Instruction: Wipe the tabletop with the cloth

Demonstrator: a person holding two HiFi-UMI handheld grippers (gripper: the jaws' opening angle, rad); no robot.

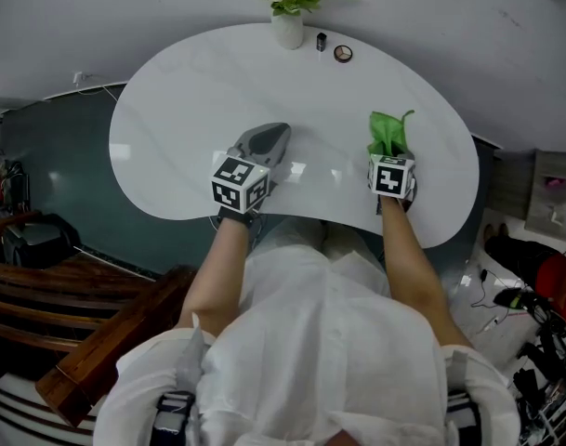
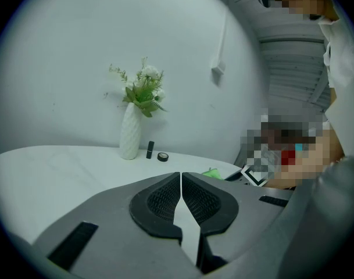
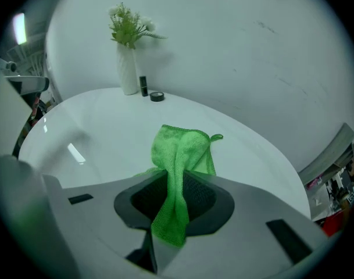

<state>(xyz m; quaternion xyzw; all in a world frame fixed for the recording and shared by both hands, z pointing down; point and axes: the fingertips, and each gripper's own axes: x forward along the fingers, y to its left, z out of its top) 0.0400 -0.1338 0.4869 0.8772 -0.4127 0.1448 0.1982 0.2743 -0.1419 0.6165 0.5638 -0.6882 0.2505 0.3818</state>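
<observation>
A bright green cloth (image 1: 388, 133) hangs from my right gripper (image 1: 390, 156), which is shut on it near the front right of the white tabletop (image 1: 199, 91). In the right gripper view the cloth (image 3: 179, 156) is pinched between the dark pads and spreads forward onto the table. My left gripper (image 1: 266, 142) rests over the middle front of the table, jaws shut with nothing between them. In the left gripper view the left gripper (image 2: 181, 182) shows its pads pressed together, and a corner of the cloth (image 2: 212, 172) peeks out to the right.
A white vase of flowers (image 1: 288, 12) stands at the table's far edge, with a small dark tube (image 1: 321, 41) and a round compact (image 1: 343, 53) beside it. A wall rises behind the table. Dark furniture and clutter lie on the floor to either side.
</observation>
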